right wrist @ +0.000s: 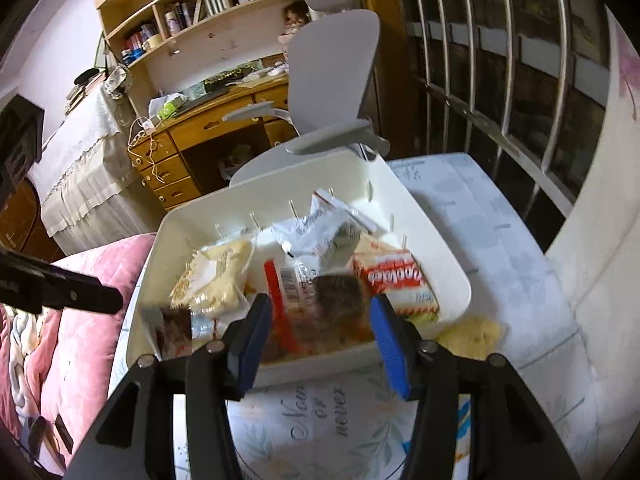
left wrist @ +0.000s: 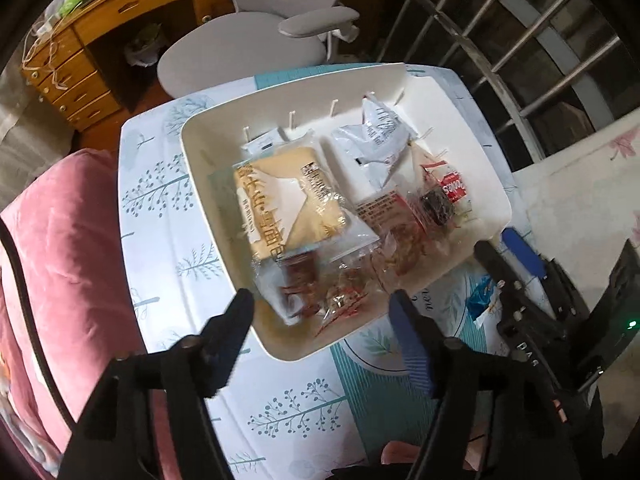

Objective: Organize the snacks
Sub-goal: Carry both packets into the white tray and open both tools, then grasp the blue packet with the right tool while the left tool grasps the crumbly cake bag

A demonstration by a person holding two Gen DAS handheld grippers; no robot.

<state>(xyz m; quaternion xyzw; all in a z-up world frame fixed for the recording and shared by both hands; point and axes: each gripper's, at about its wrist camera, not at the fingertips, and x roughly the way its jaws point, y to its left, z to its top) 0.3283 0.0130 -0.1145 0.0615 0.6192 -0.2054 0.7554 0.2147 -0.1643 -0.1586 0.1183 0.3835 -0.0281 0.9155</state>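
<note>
A white plastic bin (left wrist: 208,200) sits on the table and holds several snack packs: a yellow bread pack (left wrist: 288,200), a white foil pack (left wrist: 376,140), a red-and-white wafer pack (left wrist: 452,188) and clear-wrapped snacks (left wrist: 348,292). My left gripper (left wrist: 320,332) is open and empty above the bin's near edge. My right gripper (right wrist: 320,332) is open and empty at the bin's near wall (right wrist: 320,372); it also shows at the right of the left wrist view (left wrist: 504,256). A yellow snack (right wrist: 472,336) lies on the table right of the bin. The wafer pack (right wrist: 396,280) lies at the bin's right side.
The table has a white tree-print cloth (left wrist: 160,240). A blue wrapper (left wrist: 480,300) lies on it by the bin. A pink quilt (left wrist: 60,240) is at the left, a grey office chair (left wrist: 248,32) and wooden desk (left wrist: 80,64) beyond, window bars (left wrist: 520,40) at the right.
</note>
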